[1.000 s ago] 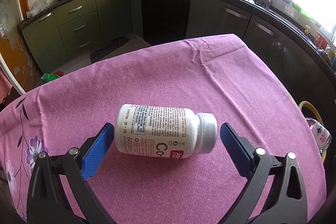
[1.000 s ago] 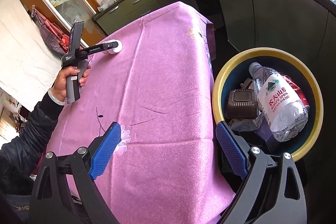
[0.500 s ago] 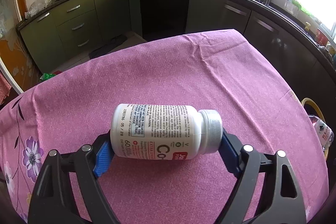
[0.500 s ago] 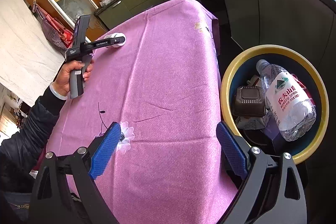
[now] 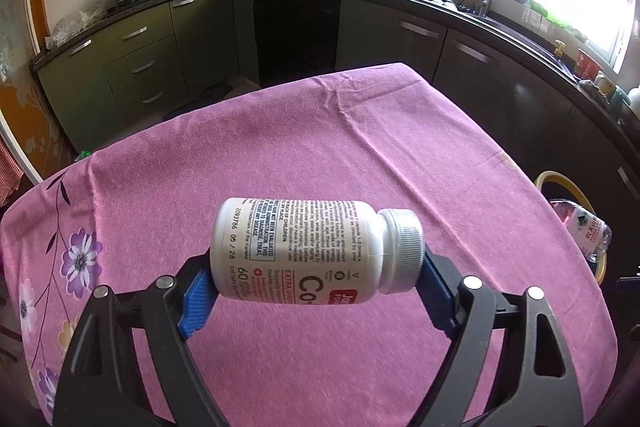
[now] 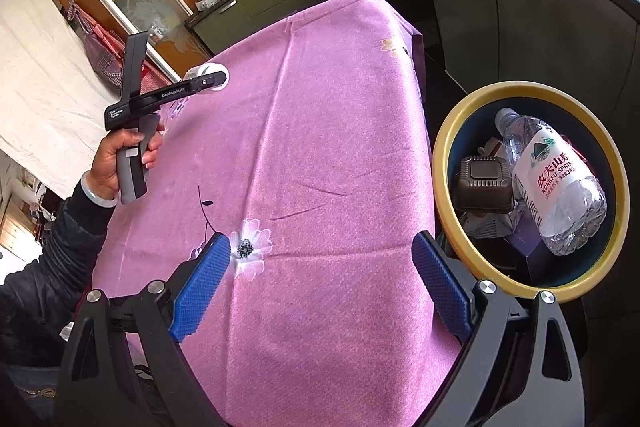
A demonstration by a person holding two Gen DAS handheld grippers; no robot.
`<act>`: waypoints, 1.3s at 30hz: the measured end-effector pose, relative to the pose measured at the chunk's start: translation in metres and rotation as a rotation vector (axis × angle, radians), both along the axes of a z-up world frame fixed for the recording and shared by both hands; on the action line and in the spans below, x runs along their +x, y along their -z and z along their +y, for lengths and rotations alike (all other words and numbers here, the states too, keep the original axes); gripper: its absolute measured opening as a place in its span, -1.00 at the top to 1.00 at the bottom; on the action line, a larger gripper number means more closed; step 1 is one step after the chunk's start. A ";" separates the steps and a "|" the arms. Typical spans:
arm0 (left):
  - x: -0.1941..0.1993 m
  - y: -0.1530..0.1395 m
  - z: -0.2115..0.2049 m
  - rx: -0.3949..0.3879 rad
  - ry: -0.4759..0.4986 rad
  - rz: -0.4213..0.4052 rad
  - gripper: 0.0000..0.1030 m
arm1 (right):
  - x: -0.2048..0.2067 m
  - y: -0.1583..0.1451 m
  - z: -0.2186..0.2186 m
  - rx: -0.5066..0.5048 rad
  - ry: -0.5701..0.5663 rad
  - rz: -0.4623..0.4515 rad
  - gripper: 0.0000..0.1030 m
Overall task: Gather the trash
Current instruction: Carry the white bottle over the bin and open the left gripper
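My left gripper [image 5: 312,291] is shut on a white pill bottle [image 5: 304,251], gripped end to end and held above the purple tablecloth [image 5: 320,155]. The bottle lies sideways with its ribbed cap to the right. In the right wrist view the bottle [image 6: 210,78] shows small at the far left, in the hand-held left gripper. My right gripper [image 6: 320,279] is open and empty over the cloth's near right edge. A yellow-rimmed bin [image 6: 444,147] stands right of the table and holds a clear water bottle [image 6: 556,187], a dark brown box [image 6: 484,183] and other trash.
The bin's rim [image 5: 560,183] shows at the table's right edge in the left wrist view. Dark kitchen cabinets [image 5: 400,39] run behind and to the right of the table. The cloth [image 6: 320,147] has flower prints near its edges.
My left gripper closed on the pill bottle and lifted it off the cloth. My right gripper stayed open and shifted slightly.
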State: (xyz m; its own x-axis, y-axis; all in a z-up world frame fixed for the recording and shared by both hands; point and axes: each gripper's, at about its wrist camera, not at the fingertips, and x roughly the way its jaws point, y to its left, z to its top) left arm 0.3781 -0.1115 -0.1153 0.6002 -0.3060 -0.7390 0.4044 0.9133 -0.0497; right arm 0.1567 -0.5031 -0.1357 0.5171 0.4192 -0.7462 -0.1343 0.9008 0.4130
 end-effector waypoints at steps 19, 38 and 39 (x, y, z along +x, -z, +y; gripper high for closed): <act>-0.163 -0.061 -0.144 -0.134 0.419 0.027 -0.55 | -0.133 -0.016 -0.053 0.048 0.184 -0.104 -0.78; -0.109 0.045 -0.345 0.123 0.871 0.211 -0.55 | -0.179 0.017 -0.127 0.169 0.343 -0.080 -0.79; -0.108 0.048 -0.347 0.132 0.879 0.217 -0.55 | -0.179 0.018 -0.126 0.171 0.343 -0.081 -0.79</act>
